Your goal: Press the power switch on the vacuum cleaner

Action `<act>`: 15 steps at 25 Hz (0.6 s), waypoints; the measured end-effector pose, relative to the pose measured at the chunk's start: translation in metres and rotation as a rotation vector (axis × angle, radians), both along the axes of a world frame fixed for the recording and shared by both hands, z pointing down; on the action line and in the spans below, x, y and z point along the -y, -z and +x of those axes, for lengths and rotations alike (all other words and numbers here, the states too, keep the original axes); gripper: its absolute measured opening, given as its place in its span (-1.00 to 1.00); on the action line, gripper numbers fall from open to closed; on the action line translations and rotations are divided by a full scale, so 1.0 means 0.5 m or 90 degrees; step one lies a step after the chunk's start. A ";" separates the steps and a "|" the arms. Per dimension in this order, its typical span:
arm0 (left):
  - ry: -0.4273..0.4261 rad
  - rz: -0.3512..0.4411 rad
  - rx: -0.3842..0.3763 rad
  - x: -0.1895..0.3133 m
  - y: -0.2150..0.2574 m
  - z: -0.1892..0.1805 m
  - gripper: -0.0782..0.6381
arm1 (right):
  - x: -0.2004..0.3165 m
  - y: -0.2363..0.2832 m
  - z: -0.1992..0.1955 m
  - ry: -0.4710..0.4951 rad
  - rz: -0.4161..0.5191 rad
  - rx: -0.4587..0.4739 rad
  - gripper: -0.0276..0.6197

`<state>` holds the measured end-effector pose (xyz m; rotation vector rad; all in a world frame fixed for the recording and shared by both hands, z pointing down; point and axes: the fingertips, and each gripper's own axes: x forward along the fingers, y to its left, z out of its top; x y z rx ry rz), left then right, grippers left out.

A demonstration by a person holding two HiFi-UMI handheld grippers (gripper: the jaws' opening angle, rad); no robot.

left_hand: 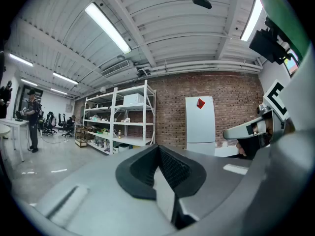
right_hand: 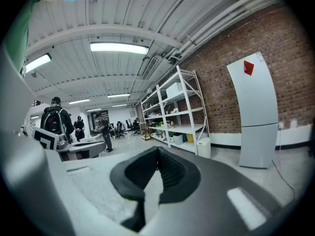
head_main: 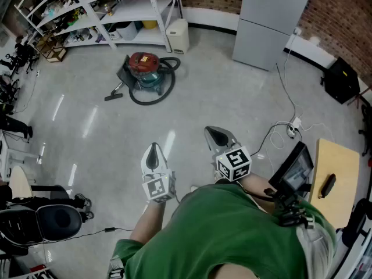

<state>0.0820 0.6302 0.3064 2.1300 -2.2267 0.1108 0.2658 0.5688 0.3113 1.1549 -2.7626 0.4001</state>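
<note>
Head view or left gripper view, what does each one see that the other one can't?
Only the head view shows the red vacuum cleaner on the floor. Only the left gripper view shows the ceiling lights and a person standing at far left. Both show the white shelves, the tall white cabinet and the brick wall.

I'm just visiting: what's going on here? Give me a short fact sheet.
vacuum cleaner: red and teal, on the floor near the shelves
hose: looped round it
left tongs: shut, empty, held in the air
right tongs: shut, empty, held in the air
contact: none, both tongs far from the vacuum cleaner
</note>
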 end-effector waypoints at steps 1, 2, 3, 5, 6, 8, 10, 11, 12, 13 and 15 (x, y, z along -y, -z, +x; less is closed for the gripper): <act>0.010 -0.001 -0.005 0.002 0.004 -0.002 -0.76 | 0.002 0.001 0.002 0.000 0.001 0.000 -0.91; 0.018 -0.002 -0.009 0.003 0.006 -0.003 -0.76 | 0.005 0.001 0.004 0.001 0.002 0.001 -0.91; 0.023 -0.003 -0.012 0.005 0.008 -0.003 -0.76 | 0.007 0.001 0.007 0.000 0.003 0.001 -0.91; 0.023 -0.004 -0.011 0.006 0.007 -0.001 -0.76 | 0.010 0.001 0.012 -0.001 0.003 0.002 -0.91; 0.023 -0.003 -0.010 0.006 0.008 0.001 -0.76 | 0.011 0.002 0.014 0.000 0.003 0.002 -0.91; 0.023 -0.003 -0.011 0.004 0.009 0.004 -0.76 | 0.009 0.003 0.017 0.001 0.004 0.004 -0.91; 0.012 0.000 -0.003 0.004 0.008 0.009 -0.76 | 0.010 0.005 0.019 0.002 0.004 0.005 -0.91; 0.012 0.000 -0.003 0.005 0.009 0.010 -0.76 | 0.011 0.006 0.019 0.002 0.005 0.007 -0.91; 0.017 -0.001 -0.006 0.007 0.011 0.009 -0.76 | 0.013 0.005 0.020 0.002 0.005 0.008 -0.91; 0.025 -0.003 -0.011 0.009 0.013 0.008 -0.76 | 0.016 0.004 0.020 0.002 0.004 0.010 -0.91; 0.036 -0.004 -0.015 0.014 0.017 0.006 -0.76 | 0.022 0.003 0.023 0.001 0.003 0.013 -0.91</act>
